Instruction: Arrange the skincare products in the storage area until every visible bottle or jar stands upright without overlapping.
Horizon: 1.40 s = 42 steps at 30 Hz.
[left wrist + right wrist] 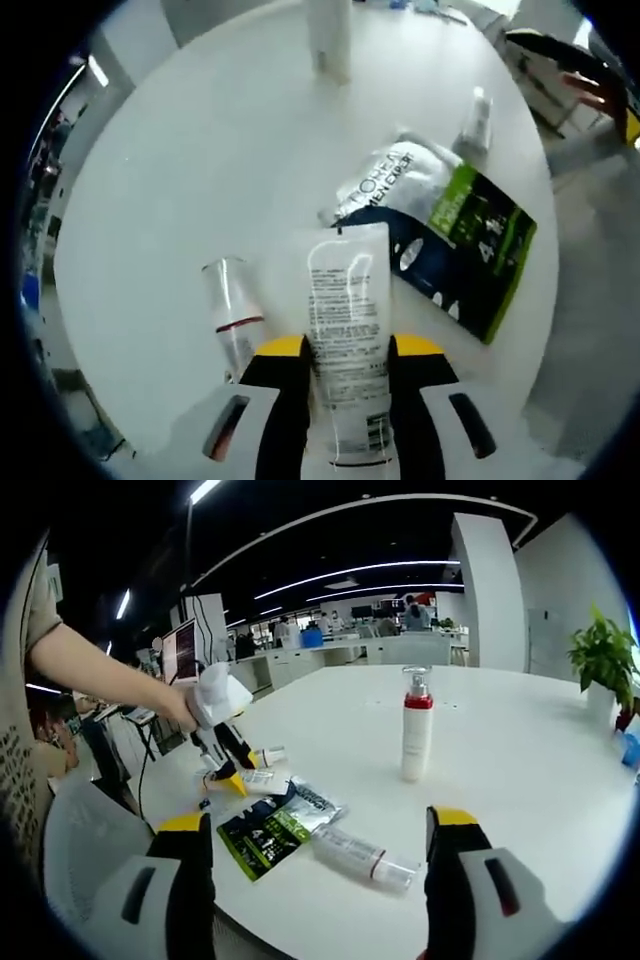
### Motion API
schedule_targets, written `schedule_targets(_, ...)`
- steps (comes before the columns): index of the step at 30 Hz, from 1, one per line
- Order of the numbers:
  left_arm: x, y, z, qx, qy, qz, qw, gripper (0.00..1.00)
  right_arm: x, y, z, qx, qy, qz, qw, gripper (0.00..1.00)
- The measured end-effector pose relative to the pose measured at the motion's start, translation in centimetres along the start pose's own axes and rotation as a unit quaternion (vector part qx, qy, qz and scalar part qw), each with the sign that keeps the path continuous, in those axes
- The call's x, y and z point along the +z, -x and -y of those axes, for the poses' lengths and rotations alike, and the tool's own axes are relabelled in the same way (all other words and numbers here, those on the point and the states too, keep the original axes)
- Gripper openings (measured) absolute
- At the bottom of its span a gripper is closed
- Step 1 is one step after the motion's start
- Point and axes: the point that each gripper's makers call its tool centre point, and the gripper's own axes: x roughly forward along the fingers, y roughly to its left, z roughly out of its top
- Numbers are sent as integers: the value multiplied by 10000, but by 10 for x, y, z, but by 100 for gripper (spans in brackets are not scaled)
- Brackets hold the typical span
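Note:
My left gripper (348, 345) is shut on a white squeeze tube (345, 290) that points away over the round white table (200, 150). To the tube's left lies a small clear bottle with a red band (232, 312). In the right gripper view a hand holds the left gripper (232, 775) low over the table's near left part, by the small bottle (268, 755). A white pump bottle with a red collar (415, 730) stands upright mid-table, its base also visible (330, 40). A clear tube (365, 858) lies on its side ahead of my right gripper (320, 880), which is open and holds nothing.
A flat green, dark and silver product pack (450, 230) lies right of the held tube, also in the right gripper view (275, 830). The lying clear tube (478, 120) rests beyond it near the table edge. A potted plant (605, 660) stands at the far right. Office desks fill the background.

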Motion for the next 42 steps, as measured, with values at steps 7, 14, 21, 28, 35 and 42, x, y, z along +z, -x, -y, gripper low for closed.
schedule_targets(7, -1, 15, 2, -49, 27, 322, 9995, 24, 1, 0, -2, 40, 38, 17, 10000, 88)
schedule_targets(14, 0, 34, 1, -71, 308, 703, 9970, 24, 2, 0, -4, 82, 83, 42, 9999, 88)
schedule_targets(21, 5, 56, 2, -108, 613, 1227, 9905, 24, 3, 1, -7, 138, 118, 73, 9998, 87)
schedule_targets(28, 14, 85, 11, -301, 945, 1853, 9777, 24, 4, 0, -13, 269, 197, 72, 9994, 87)
schedule_targets(35, 41, 121, 34, -774, 1236, 2776, 9496, 24, 7, 0, -21, 466, 180, 117, 9987, 88)
schedule_targets(42, 65, 151, 62, -1200, 1334, 3319, 9261, 24, 17, 3, -50, 1255, -133, 159, 9919, 84)
